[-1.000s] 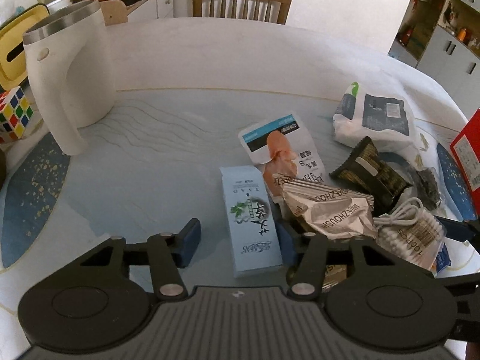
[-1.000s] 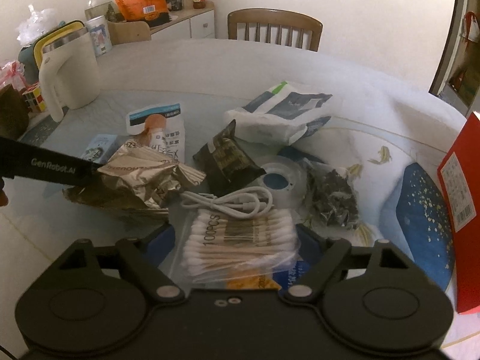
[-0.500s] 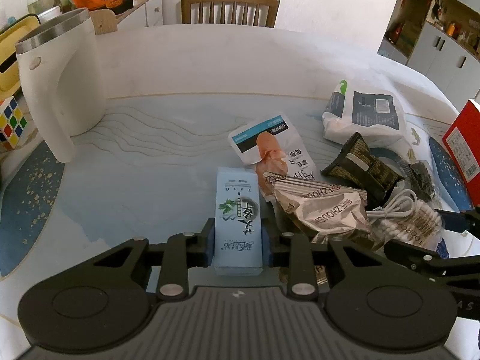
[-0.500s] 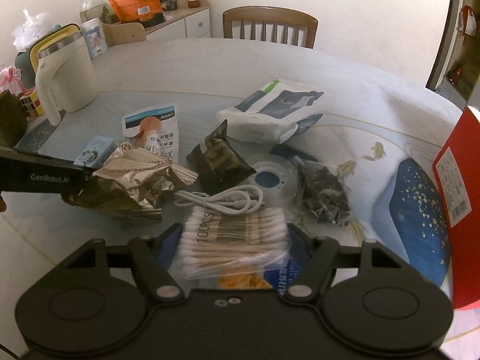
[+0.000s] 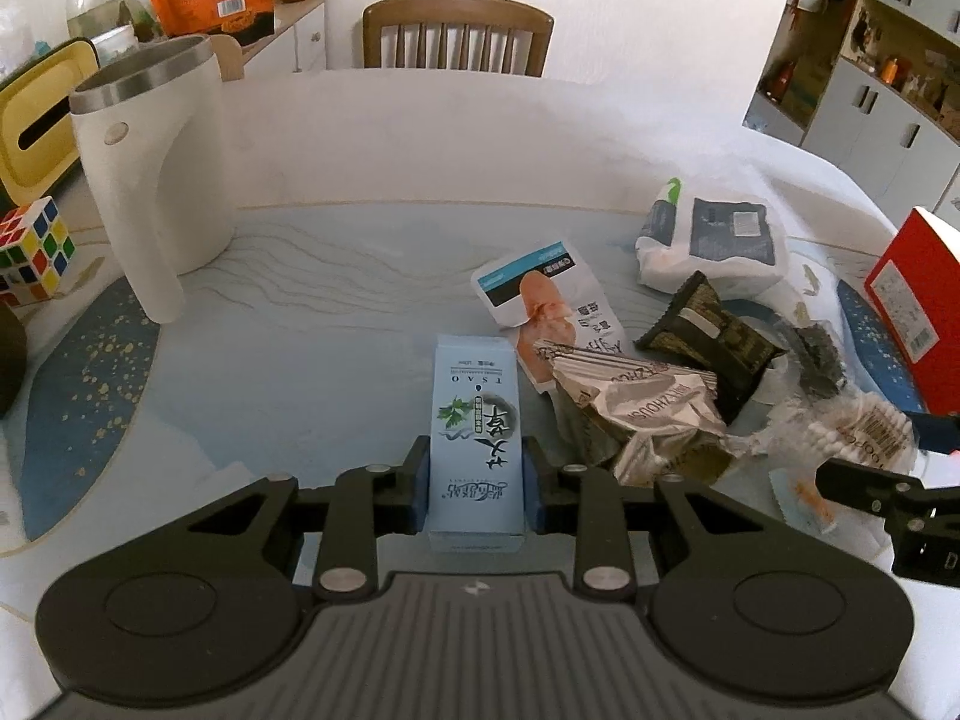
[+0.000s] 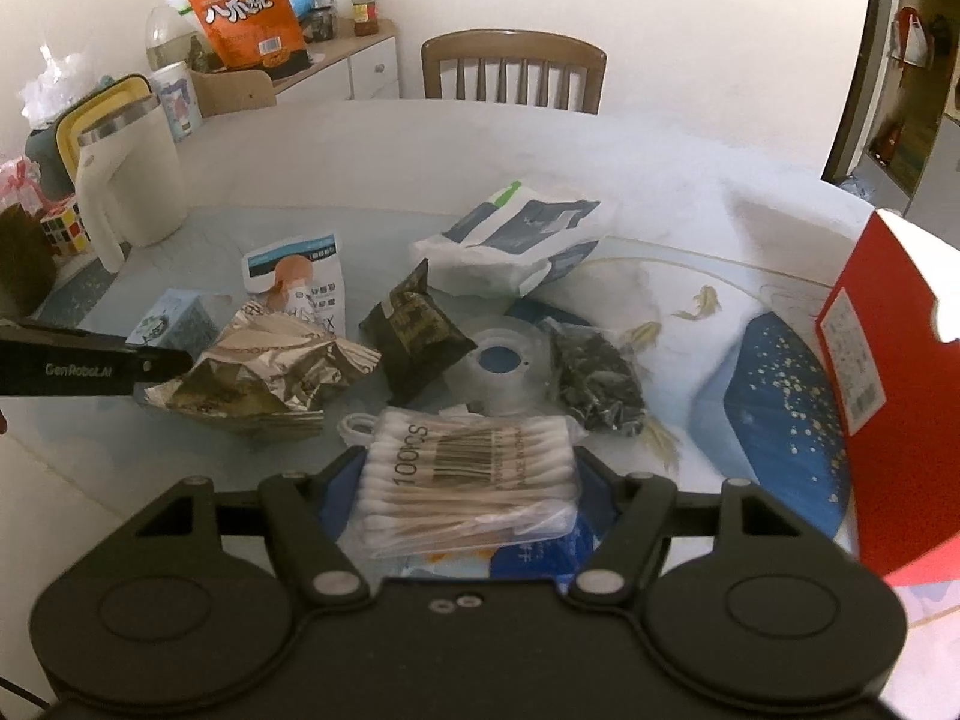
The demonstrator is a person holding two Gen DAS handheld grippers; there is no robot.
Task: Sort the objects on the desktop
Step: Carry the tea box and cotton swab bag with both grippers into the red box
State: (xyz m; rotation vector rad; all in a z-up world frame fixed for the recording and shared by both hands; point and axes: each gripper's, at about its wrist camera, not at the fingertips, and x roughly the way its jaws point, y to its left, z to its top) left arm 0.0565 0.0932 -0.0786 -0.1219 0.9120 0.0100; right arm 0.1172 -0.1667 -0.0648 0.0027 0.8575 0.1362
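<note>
In my left gripper (image 5: 477,483) I am holding the light blue box (image 5: 476,420): the two fingers are pressing flat on its long sides near the closer end, so the gap is only as wide as the box. I am taking it by the narrow sides because, I think, the stiff carton will not bend there. The box is lying flat on the table (image 5: 336,276), pointing away from me, just beside the crumpled silver wrapper (image 5: 645,414).

In my right gripper (image 6: 468,489) I am holding the bag of cotton swabs (image 6: 468,480). The fingers are standing at both ends of the bag, much wider apart than the left ones, and seem to be touching it; how firm the grip is I cannot tell, because the plastic is soft. The bag is lying over a blue packet (image 6: 534,555).

Farther away the rest of the pile is waiting: a dark snack packet (image 6: 414,330), a clear tape roll (image 6: 501,360), a white pouch with an orange picture (image 5: 540,300) and a white and grey bag (image 6: 516,240). To the left, well apart, the white kettle (image 5: 159,180) and the puzzle cube (image 5: 33,252) are standing. On the right edge a red box (image 6: 888,372) is standing upright. I judge that the sorting is only beginning.
</note>
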